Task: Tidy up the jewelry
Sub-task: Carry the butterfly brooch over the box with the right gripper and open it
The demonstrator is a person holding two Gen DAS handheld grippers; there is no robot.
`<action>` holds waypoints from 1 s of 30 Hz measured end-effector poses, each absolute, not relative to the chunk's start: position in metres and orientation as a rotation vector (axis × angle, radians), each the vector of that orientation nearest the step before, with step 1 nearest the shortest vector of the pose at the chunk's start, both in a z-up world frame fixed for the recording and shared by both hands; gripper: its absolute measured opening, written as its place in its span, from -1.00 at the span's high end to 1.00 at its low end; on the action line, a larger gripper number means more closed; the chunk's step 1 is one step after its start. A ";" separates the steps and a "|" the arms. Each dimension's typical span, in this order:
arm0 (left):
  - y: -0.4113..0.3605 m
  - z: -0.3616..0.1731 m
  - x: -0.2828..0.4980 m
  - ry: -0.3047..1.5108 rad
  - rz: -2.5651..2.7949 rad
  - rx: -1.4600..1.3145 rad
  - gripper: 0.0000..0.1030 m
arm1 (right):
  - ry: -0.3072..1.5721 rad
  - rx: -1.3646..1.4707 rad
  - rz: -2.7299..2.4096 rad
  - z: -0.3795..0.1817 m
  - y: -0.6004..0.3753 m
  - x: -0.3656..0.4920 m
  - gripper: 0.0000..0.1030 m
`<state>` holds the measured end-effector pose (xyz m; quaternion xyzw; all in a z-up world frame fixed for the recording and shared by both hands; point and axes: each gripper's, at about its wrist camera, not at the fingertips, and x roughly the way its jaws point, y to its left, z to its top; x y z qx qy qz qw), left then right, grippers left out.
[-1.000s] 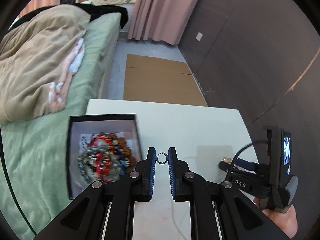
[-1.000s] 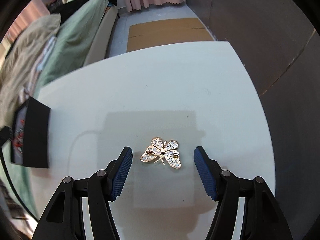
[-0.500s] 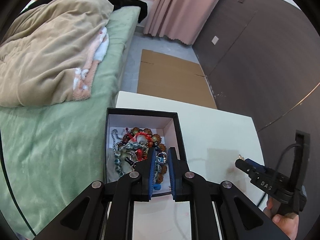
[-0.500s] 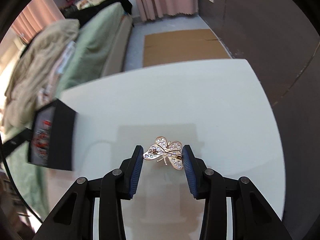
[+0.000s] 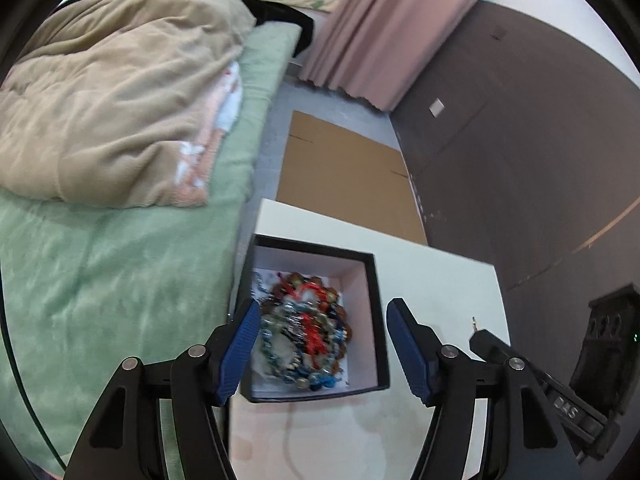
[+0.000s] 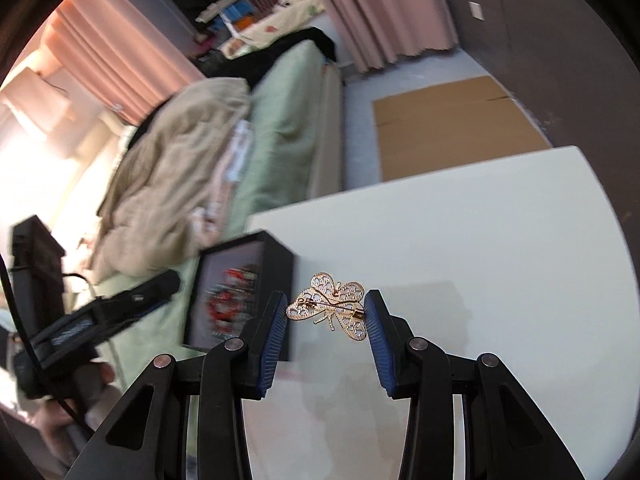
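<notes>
Above the counter (image 6: 460, 240), right gripper (image 6: 326, 310) fingers pinch the butterfly brooch (image 6: 332, 308) edge-on: light, thin filigree, bendy, slippery. Left gripper (image 5: 320, 338) fingers opening, empty, over the box (image 5: 372, 320).

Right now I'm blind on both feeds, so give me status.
Left claw opening over the black box, nothing between its pads. Right claw shut on butterfly brooch. Nothing in the way.

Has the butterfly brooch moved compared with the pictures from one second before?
Yes. The butterfly brooch was lying on the white table; now the right tool holds it lifted off the surface, closer to the black box.
</notes>
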<state>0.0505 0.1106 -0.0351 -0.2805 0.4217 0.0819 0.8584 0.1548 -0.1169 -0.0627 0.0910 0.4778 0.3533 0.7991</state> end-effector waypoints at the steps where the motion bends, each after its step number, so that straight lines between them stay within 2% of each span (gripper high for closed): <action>1: 0.116 -0.034 0.049 0.877 0.180 -0.603 -0.29 | 1.019 0.210 0.787 -0.061 -0.111 0.152 0.21; 18: 0.151 -0.031 0.034 0.829 0.240 -0.677 -0.29 | 1.092 0.240 0.938 -0.079 -0.044 0.136 0.19; 20: 0.150 -0.031 0.035 0.832 0.237 -0.677 -0.29 | 1.113 0.260 0.953 -0.083 -0.045 0.138 0.00; 22: 0.148 -0.031 0.035 0.832 0.234 -0.667 -0.29 | 1.110 0.265 0.943 -0.081 -0.050 0.140 -0.07; 26: 0.142 -0.030 0.035 0.836 0.228 -0.648 -0.29 | 1.087 0.275 0.937 -0.074 -0.062 0.140 -0.40; 30: 0.130 -0.028 0.035 0.842 0.220 -0.606 -0.29 | 1.074 0.268 0.907 -0.069 -0.078 0.137 -0.49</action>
